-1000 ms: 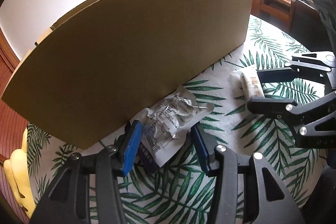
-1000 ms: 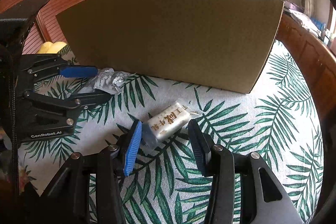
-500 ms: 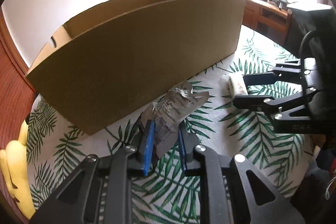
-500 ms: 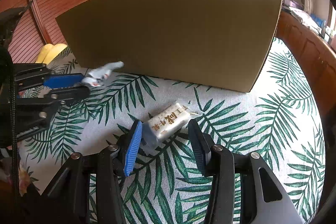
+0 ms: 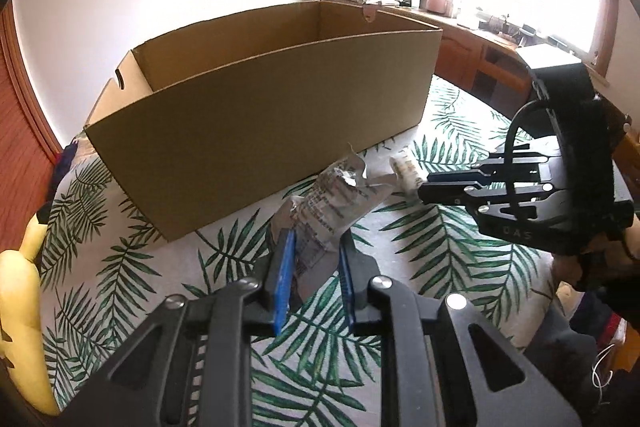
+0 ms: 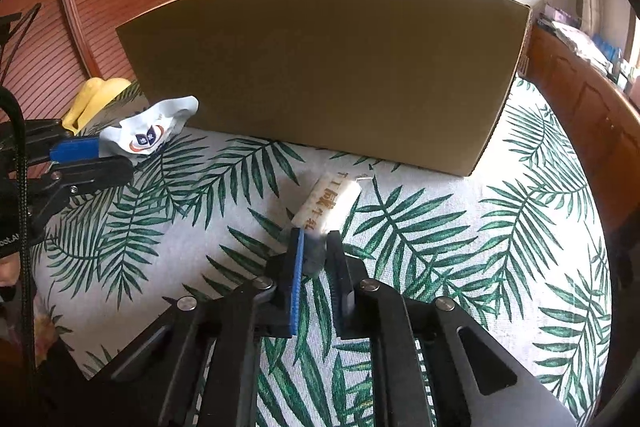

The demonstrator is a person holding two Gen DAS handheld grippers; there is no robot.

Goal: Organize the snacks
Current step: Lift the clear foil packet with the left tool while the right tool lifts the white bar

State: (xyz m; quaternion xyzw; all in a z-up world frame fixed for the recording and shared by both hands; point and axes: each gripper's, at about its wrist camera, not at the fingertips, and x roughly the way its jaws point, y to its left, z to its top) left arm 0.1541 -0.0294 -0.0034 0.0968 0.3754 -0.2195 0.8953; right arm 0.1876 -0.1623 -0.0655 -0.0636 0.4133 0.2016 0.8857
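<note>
An open brown cardboard box (image 5: 256, 115) stands on the leaf-print tablecloth; it also shows in the right wrist view (image 6: 320, 67). My left gripper (image 5: 314, 251) is shut on a crinkled silver snack packet (image 5: 336, 195) and holds it up in front of the box; the packet also shows in the right wrist view (image 6: 150, 131). My right gripper (image 6: 316, 247) is shut on the end of a white snack bar with orange lettering (image 6: 328, 203), just above the cloth. The bar also shows in the left wrist view (image 5: 406, 169), held by the right gripper (image 5: 424, 187).
A yellow plush thing (image 5: 20, 287) lies at the table's left edge, also in the right wrist view (image 6: 96, 97). A wooden desk with clutter (image 5: 480, 39) stands behind the box under the window. Wooden slatted doors (image 6: 60, 27) are on the left.
Both grippers have closed: the left on the silver packet, the right on the white bar. The left gripper has lifted the packet off the cloth and pulled back from the box.
</note>
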